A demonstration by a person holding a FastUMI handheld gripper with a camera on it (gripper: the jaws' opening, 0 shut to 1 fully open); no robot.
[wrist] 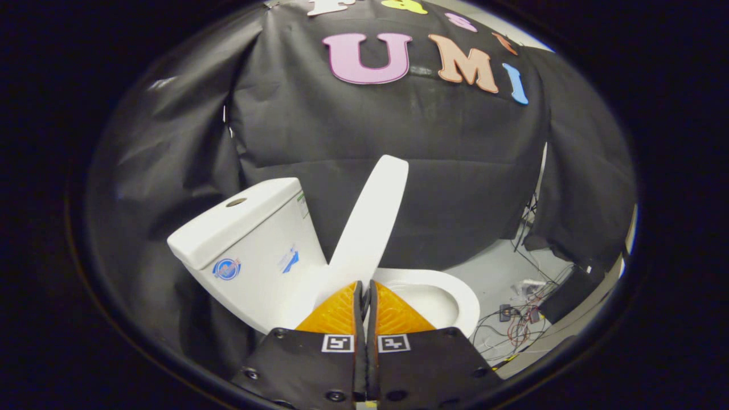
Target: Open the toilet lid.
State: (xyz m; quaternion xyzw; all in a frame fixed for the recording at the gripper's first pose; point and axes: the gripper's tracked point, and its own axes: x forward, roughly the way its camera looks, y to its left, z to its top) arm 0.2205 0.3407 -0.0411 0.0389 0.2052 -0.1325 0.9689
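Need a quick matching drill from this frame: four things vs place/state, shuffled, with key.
Things:
1. toilet lid
2. tank
3. bowl rim
4. tool

Places/states:
A. white box with a round button on top, behind the raised panel
B. fingers closed together, nothing visibly held
C. raised, tilted up just ahead of the fingertips
D. uncovered white ring, beside the cables on the floor

Pairs: 1-C, 2-A, 3-D, 4-B
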